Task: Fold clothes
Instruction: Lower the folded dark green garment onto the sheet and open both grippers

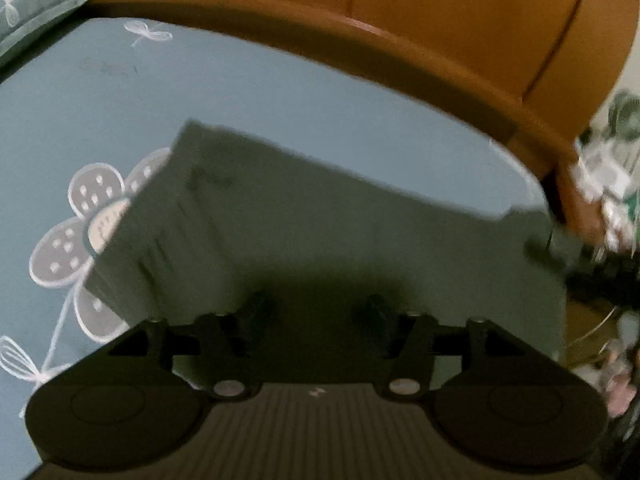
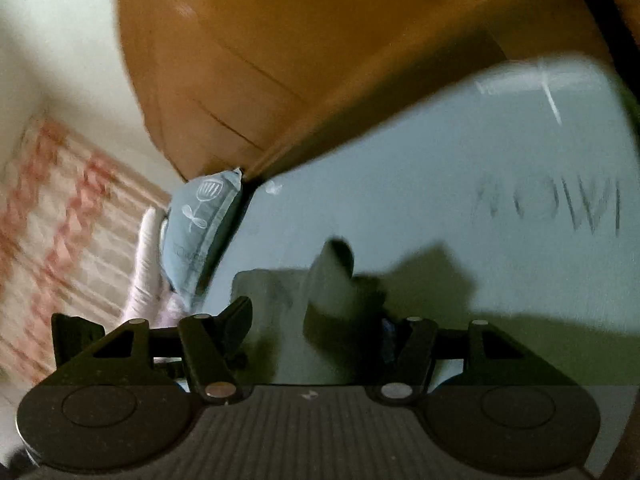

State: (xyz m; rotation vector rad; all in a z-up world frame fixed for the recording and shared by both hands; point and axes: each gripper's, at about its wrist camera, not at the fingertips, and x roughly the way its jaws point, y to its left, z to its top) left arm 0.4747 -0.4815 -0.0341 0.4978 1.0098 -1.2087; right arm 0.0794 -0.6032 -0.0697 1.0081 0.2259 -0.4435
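A grey-green folded garment (image 1: pixel 320 240) is laid flat on the blue flowered bedsheet (image 1: pixel 280 92), its long axis running left to right across the left wrist view. The left tool (image 1: pixel 316 308) is held directly over its near edge, jaws parted and empty. The right tool (image 2: pixel 316 320), also spread and gripping nothing, is seen at the same cloth's end.

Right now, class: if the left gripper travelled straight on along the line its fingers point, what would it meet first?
Most likely the folded grey-green garment lying on the blue bedsheet. The left gripper points down at it, jaws open with nothing between them; blur leaves the gap uncertain.
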